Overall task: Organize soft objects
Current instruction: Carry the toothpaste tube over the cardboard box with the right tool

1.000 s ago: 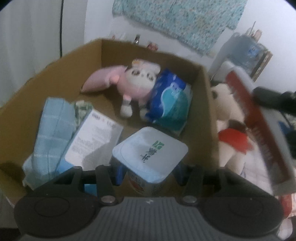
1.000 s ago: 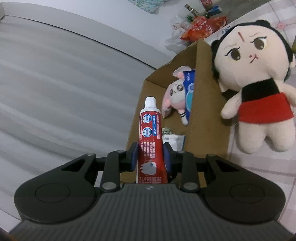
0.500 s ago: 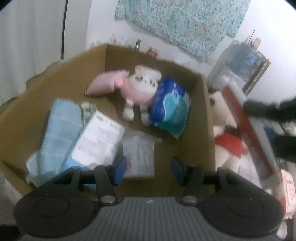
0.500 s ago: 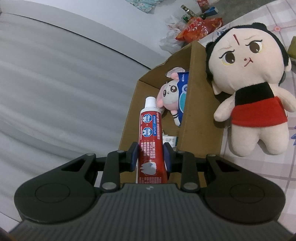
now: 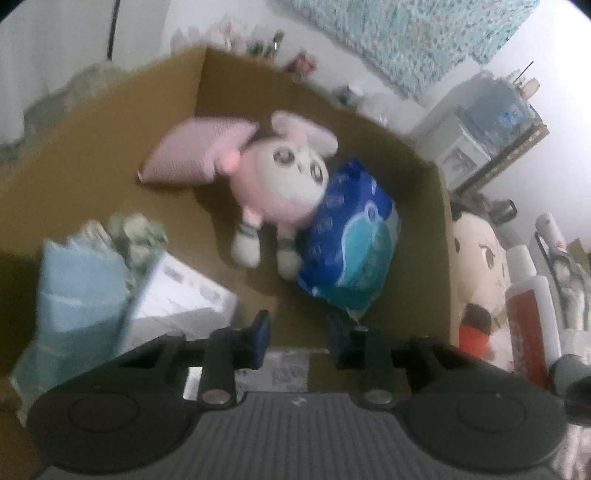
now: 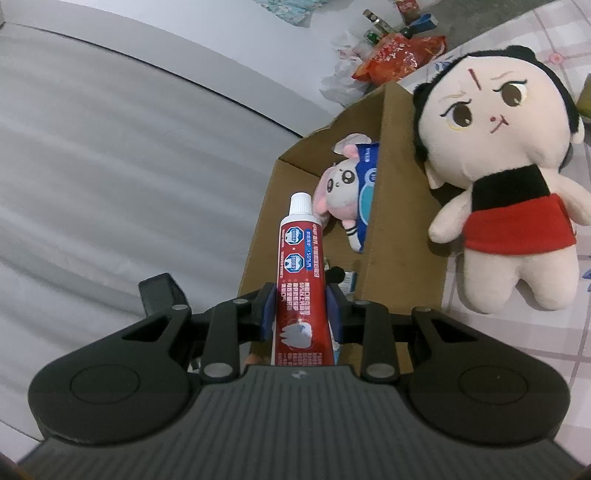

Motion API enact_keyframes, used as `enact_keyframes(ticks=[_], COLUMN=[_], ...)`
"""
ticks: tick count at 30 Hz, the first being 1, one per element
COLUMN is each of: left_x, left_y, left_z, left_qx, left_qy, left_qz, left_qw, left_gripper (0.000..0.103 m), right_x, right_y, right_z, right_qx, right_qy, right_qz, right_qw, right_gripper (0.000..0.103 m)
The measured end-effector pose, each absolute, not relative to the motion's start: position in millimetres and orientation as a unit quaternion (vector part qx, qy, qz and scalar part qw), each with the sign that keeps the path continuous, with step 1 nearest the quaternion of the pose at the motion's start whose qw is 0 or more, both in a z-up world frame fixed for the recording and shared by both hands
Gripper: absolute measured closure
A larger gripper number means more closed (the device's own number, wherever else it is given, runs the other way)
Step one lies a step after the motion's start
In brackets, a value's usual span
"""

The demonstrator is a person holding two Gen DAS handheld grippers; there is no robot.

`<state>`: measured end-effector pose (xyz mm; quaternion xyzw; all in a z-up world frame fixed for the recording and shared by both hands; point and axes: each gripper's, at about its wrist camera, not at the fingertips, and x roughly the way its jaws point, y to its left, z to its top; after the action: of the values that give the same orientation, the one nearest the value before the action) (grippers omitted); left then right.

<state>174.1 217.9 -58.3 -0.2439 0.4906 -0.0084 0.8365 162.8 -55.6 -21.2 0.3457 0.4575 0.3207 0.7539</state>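
An open cardboard box (image 5: 92, 155) holds a pink plush (image 5: 284, 184), a blue tissue pack (image 5: 351, 243), a light blue towel (image 5: 81, 291) and a white pack (image 5: 181, 302). My left gripper (image 5: 298, 334) is open and empty above the box's near side. My right gripper (image 6: 300, 309) is shut on a red toothpaste tube (image 6: 301, 280), cap forward, near the box's edge (image 6: 384, 206). The tube also shows in the left wrist view (image 5: 528, 314). A doll in a red dress (image 6: 509, 177) lies outside the box on its right, also in the left wrist view (image 5: 480, 266).
A patterned sheet (image 6: 535, 332) lies under the doll. Behind the box stand red snack bags (image 6: 399, 55) and small bottles (image 6: 376, 22). A shelf with containers (image 5: 495, 122) stands at the back right. A pale curtain (image 6: 110, 166) fills the left.
My left gripper let go of the white-lidded pack it held one second ago; it has dropped into the box beneath the fingers. My right gripper has brought the toothpaste closer to the box.
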Motion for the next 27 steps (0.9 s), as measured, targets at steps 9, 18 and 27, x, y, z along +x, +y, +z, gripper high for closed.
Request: enact_keyframes(ticks=[9,18,27], left_x=[157.3,133.6,99.7], left_y=[221.3,216.1,222.7], left_z=[-52.6,-57.7,-49.5], left_qx=[-0.273,-0.321,-0.304], left_qy=[0.499,0.511,0.495], left_qz=[-0.033,-0.068,-0.042], left_qw=[0.822,0.794,0.813], left_gripper=[0.074,0.074,0.068], right_x=[166.5,164.5,157.2], right_y=[-65.3,-66.6,-63.4], right_z=[-31.3,-33.0,-26.3], right_qx=[0.355,0.357,0.348], right_qy=[0.46,0.458,0.456], right_qz=[0.311,0.312,0.314], right_qw=[0.752,0.752,0.756], right_gripper=[0.075,0.074,0.074])
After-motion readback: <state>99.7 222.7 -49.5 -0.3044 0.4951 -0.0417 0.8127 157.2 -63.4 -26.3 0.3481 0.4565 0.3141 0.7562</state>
